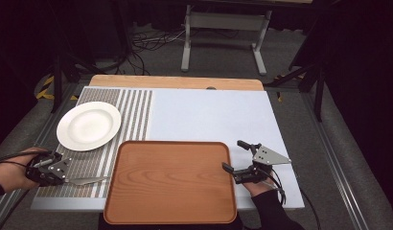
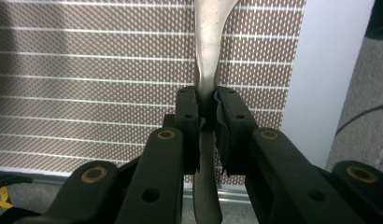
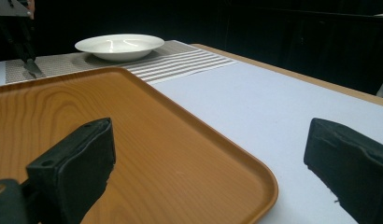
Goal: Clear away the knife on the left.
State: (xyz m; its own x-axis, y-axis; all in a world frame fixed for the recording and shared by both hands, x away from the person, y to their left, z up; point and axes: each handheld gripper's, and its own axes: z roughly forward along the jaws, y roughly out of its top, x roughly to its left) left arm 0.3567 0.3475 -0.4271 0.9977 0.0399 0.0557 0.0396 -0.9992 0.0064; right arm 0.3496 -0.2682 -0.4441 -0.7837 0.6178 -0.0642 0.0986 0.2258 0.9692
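Left gripper (image 2: 207,116) clamps metal utensil (image 2: 209,51), maybe knife, over striped mat (image 1: 96,163); right gripper (image 1: 240,155) wide open beside tray (image 1: 170,182)

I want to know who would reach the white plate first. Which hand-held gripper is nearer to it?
Left. The left hand-held gripper sits just below the white plate on the striped mat; the right hand-held gripper is across the wooden tray.

High view: above the person's side, looking forward and down on the whole bench (image 1: 209,115).
Left gripper view: close over the brown striped woven placemat (image 2: 87,70).
Right gripper view: low, across the rectangular wooden tray (image 3: 133,140) toward the round white ceramic plate (image 3: 119,45); high view shares both.
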